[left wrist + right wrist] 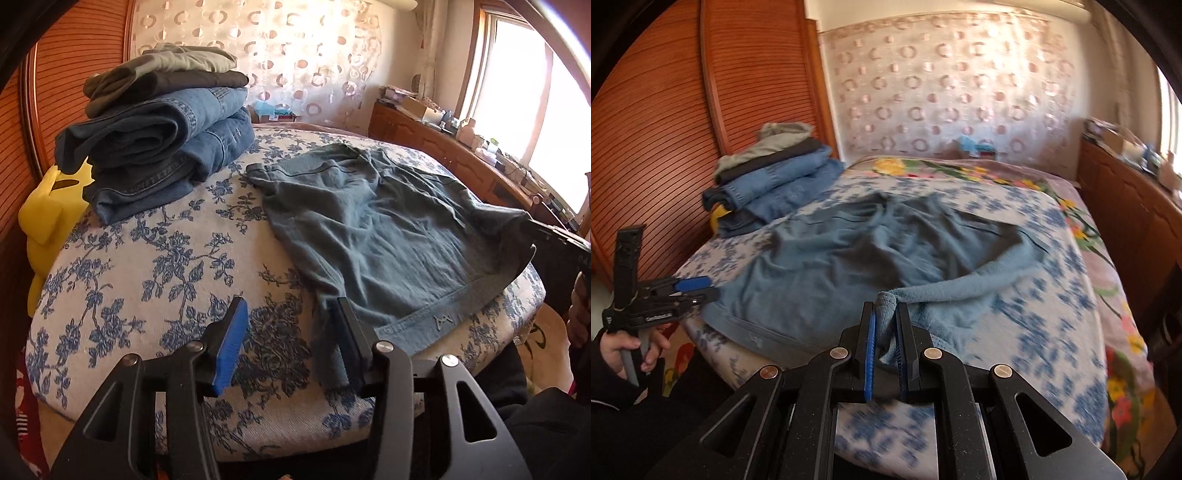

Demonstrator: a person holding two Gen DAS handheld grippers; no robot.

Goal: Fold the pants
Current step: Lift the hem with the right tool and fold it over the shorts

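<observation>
Pinched in the right claw [885, 341] is one corner of the teal pants [857, 254] spread ahead on the bed [1067, 306], while the left claw [291, 345] gapes wide beside the waistband, so a lone pull may skew the fold.

We see a bed [147, 258] under a blue floral cover, a slatted wooden headboard [657, 110] at its left, circle-patterned wallpaper [942, 92] behind, and a cluttered wooden sideboard [424, 140] beneath a bright sunlit window [517, 92] on the right.
</observation>
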